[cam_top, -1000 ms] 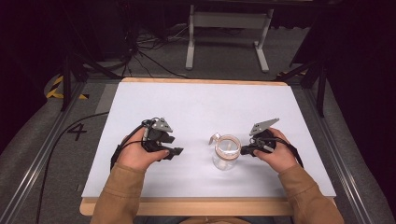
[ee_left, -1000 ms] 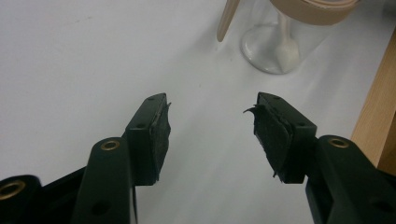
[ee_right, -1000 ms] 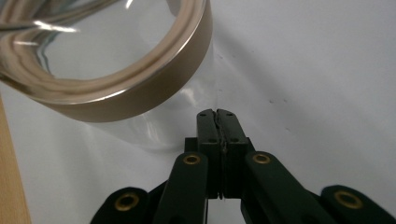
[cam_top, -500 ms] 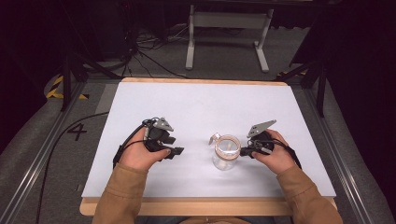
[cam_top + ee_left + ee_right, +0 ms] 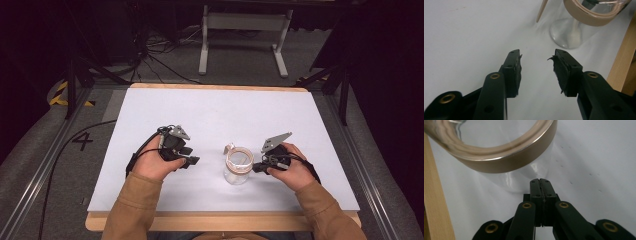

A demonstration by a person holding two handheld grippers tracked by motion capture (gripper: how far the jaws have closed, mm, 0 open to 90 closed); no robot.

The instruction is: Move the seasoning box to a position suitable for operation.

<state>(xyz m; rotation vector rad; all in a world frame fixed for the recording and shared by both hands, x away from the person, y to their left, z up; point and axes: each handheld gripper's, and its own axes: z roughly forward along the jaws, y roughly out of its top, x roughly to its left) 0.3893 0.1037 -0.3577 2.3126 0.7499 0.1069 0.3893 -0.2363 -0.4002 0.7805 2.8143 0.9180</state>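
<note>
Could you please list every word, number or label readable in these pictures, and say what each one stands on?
"4": a dark figure marked on the grey floor left of the table, in the high view.
The glass jar with its tan band carries no label or print that I can see in any view.
The left tongs and right tongs show no readable marking.

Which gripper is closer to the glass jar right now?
Right. The right gripper sits shut just beside the glass jar; the left gripper is open, farther off on its other side.
</note>
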